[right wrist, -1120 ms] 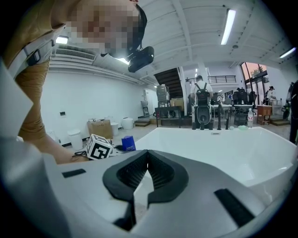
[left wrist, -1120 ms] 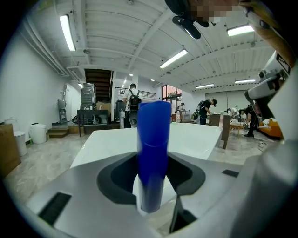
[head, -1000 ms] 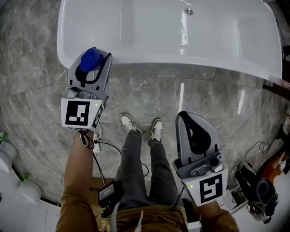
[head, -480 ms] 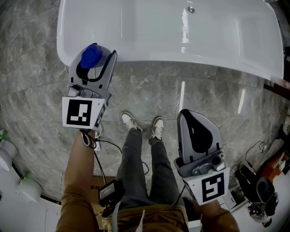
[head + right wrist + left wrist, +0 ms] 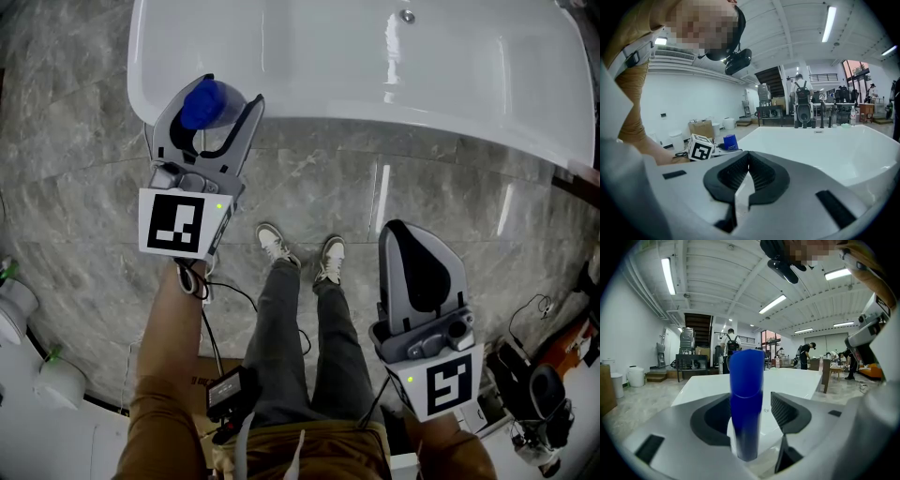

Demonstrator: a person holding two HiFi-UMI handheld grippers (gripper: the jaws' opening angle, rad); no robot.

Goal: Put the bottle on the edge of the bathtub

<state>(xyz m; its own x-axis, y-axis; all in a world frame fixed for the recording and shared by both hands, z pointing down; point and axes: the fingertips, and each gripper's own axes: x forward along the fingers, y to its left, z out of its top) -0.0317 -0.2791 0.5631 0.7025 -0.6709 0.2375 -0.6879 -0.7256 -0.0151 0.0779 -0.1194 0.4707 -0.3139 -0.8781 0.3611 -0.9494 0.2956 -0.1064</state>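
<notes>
The blue bottle (image 5: 204, 101) stands upright on the near left rim of the white bathtub (image 5: 375, 114). My left gripper (image 5: 212, 97) reaches around it, and its jaws have just been opening. In the left gripper view the bottle (image 5: 746, 399) rises between the pads, with a clear gap to the right pad (image 5: 783, 409), so nothing grips it. My right gripper (image 5: 405, 232) hangs lower right over the floor, away from the tub, its jaws shut on nothing (image 5: 749, 158). From the right gripper view the bottle (image 5: 730, 141) shows beside the left gripper's marker cube (image 5: 701, 150).
The person's legs and white shoes (image 5: 300, 253) stand on the grey marble floor between the grippers. Cables and a black box (image 5: 230, 394) hang near the waist. Gear lies at the lower right (image 5: 544, 394), and white bins (image 5: 14, 314) at the left.
The left gripper's jaws have spread wider around the blue bottle, which stays on the tub's rim. The right gripper is unchanged and shut.
</notes>
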